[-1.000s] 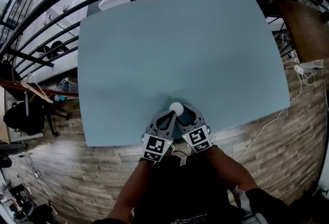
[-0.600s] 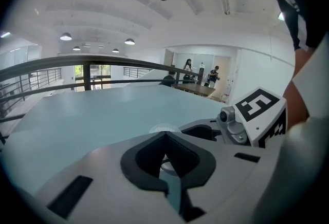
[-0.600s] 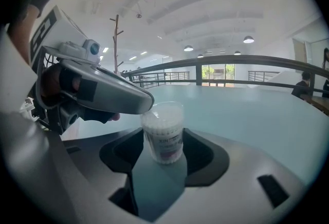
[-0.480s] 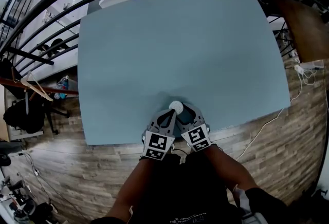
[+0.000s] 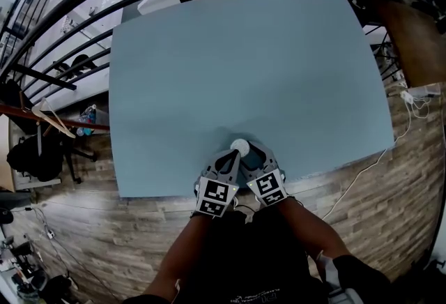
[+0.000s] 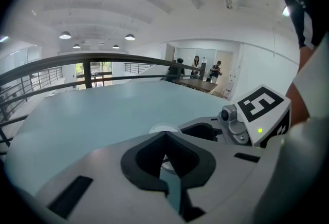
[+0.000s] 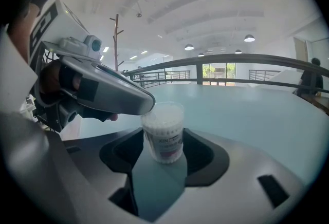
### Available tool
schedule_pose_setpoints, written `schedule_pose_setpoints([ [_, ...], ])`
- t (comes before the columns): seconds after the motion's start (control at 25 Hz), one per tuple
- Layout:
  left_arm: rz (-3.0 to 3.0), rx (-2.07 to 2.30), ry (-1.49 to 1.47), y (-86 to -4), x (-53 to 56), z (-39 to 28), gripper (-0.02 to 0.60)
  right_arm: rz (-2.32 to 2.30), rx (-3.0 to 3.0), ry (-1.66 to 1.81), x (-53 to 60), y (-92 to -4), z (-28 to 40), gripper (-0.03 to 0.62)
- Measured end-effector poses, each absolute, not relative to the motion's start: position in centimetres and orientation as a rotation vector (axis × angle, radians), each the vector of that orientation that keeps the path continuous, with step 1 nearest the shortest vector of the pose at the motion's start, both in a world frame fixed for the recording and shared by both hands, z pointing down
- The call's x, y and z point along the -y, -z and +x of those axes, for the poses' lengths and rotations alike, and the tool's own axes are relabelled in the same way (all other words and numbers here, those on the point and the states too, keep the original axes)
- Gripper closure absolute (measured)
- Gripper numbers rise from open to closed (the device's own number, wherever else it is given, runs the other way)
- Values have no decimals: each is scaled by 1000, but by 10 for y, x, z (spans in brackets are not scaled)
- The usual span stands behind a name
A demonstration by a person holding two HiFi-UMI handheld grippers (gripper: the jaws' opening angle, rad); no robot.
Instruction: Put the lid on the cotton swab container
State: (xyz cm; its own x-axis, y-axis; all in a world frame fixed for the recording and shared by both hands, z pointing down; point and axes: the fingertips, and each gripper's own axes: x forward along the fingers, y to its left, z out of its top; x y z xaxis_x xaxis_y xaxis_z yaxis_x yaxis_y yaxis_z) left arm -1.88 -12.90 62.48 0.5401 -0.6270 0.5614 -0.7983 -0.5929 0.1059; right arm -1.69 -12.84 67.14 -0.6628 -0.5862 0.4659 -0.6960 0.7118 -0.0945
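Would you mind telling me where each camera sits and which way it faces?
Head view: on the person's head, steeply down at the table; forearms, left gripper and right gripper show.
Left gripper view: rides the left gripper, facing across the table past its closed tongs.
Right gripper view: rides the right gripper, facing the cotton swab container between its tongs.
Shared: each gripper view shows the other gripper.

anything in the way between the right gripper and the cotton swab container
Nothing visible does. The cotton swab container stands right between the right gripper jaws. The left gripper only meets the container's top rim, from the side.
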Motion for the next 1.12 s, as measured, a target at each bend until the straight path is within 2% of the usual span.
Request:
schedule_pose_setpoints([
  [0.8,2468,1238,-545,-598,132,-29,571,1010,2529,-350,126,-651,-6,344],
  [1.12,2462,1306,-502,-575,136,-46,572,1008,2557,-316,113,-610,4,342],
])
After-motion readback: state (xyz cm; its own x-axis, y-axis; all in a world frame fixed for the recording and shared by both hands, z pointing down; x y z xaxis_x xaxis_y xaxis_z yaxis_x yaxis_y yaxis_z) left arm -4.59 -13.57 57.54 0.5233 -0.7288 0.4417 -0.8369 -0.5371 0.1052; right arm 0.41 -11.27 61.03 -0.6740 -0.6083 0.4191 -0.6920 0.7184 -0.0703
